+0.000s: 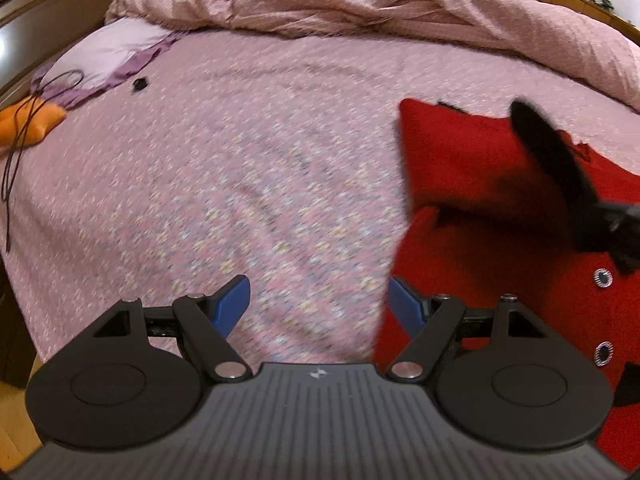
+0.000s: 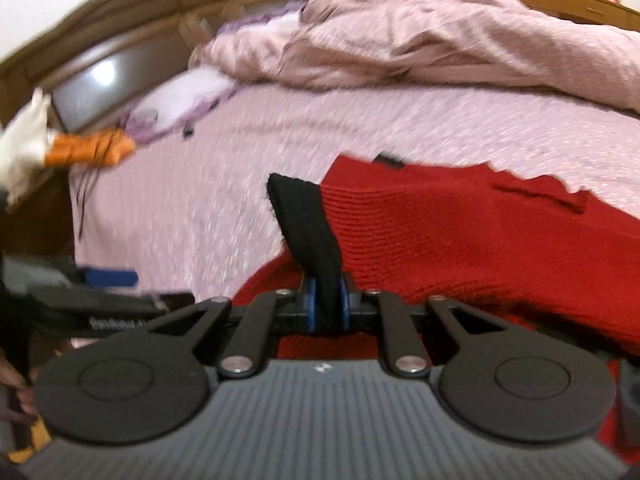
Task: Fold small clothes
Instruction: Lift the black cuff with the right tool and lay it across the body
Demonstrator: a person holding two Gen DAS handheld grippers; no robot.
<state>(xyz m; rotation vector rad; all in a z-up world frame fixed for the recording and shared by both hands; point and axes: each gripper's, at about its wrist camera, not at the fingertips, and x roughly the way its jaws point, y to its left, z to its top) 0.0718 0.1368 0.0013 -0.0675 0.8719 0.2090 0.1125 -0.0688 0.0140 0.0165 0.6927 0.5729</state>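
A small red knitted cardigan (image 1: 500,184) with black cuffs and silver buttons lies on the pink bedspread (image 1: 240,160), at the right of the left wrist view. My left gripper (image 1: 320,300) is open and empty, low over the bedspread just left of the cardigan's edge. My right gripper (image 2: 327,308) is shut on the black cuff (image 2: 308,224) of a red sleeve (image 2: 440,232) and holds it lifted above the cardigan's body. That cuff also shows in the left wrist view (image 1: 548,160), raised over the garment. The left gripper's blue finger appears at the left of the right wrist view (image 2: 110,277).
A crumpled pink duvet (image 1: 360,4) is heaped at the far side of the bed. An orange cloth (image 1: 28,124) and a thin black cable (image 1: 16,148) lie at the left edge, near a lilac pillow (image 1: 104,48). A wooden headboard (image 2: 160,4) stands behind.
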